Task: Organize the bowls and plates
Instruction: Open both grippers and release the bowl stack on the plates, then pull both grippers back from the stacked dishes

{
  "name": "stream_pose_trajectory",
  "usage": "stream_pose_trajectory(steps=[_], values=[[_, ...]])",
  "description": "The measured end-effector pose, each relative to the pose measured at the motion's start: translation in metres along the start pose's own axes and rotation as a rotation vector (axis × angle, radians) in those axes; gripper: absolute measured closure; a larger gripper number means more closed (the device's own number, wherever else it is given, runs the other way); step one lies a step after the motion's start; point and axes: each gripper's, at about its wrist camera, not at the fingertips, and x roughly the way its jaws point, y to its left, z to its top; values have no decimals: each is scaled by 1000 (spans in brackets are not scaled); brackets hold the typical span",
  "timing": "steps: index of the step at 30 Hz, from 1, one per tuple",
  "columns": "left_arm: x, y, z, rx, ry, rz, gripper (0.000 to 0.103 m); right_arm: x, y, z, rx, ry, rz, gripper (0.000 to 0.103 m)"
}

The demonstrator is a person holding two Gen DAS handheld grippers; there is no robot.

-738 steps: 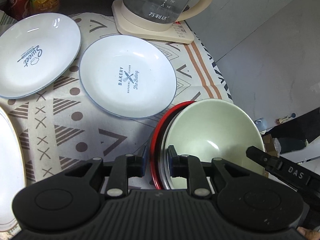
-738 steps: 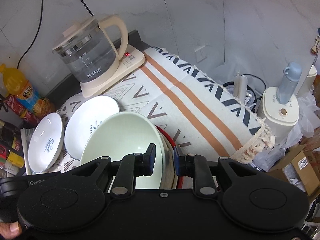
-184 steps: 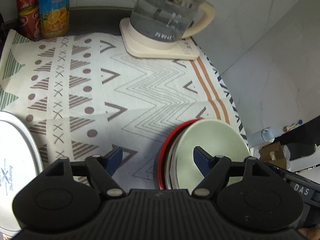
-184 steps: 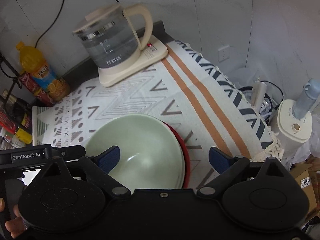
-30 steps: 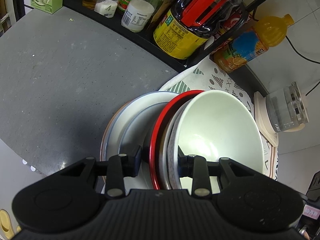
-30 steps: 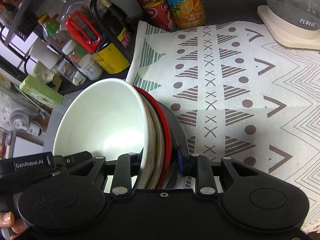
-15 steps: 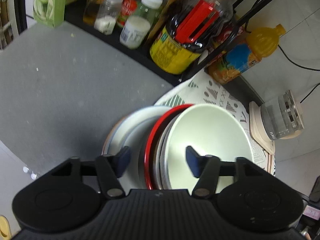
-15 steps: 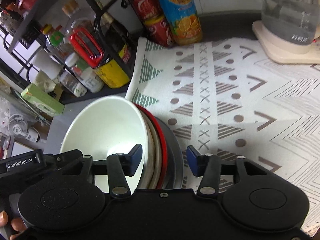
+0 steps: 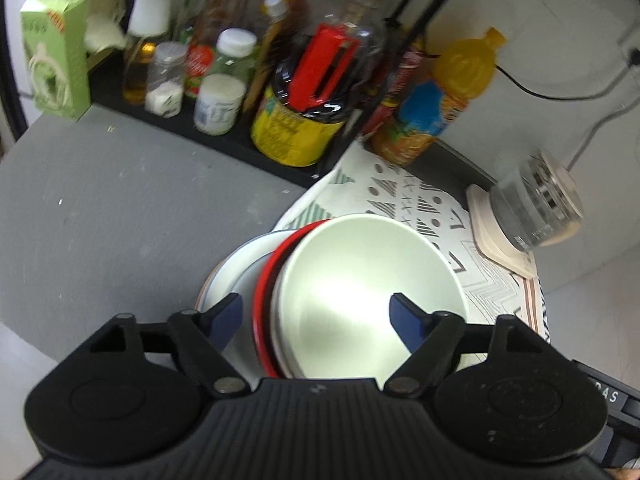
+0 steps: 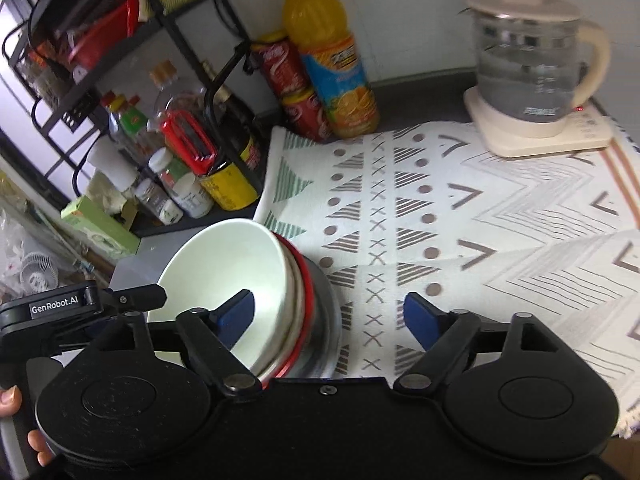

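Observation:
A pale green bowl tops a nest of bowls with a red rim, resting on stacked white plates on the grey counter. My left gripper is open, its blue pads either side of the stack's near edge, touching nothing. In the right wrist view the same green bowl sits on the red-rimmed bowl and the plates. My right gripper is open above the stack's right edge, holding nothing.
A black rack with sauce bottles and jars stands behind the stack. An orange juice bottle and red cans stand at the back. A glass kettle sits on the patterned cloth. The grey counter lies left.
Both grippers have opened wide and let go of the bowl stack, which now rests on the plates. Both have drawn back and up a little.

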Motion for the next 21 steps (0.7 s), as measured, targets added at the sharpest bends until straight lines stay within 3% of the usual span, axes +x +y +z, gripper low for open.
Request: stream_pose_trajectory(steps=[9, 11, 21], values=[[-18, -39, -6, 158, -19, -29, 19, -52, -28, -22, 68, -97, -95, 3], [-24, -45, -10, 177, -29, -41, 14, -63, -34, -28, 79, -123, -115, 3], [-52, -80, -44, 304, -39, -92, 12, -126, -49, -65, 107, -223, -204, 0]])
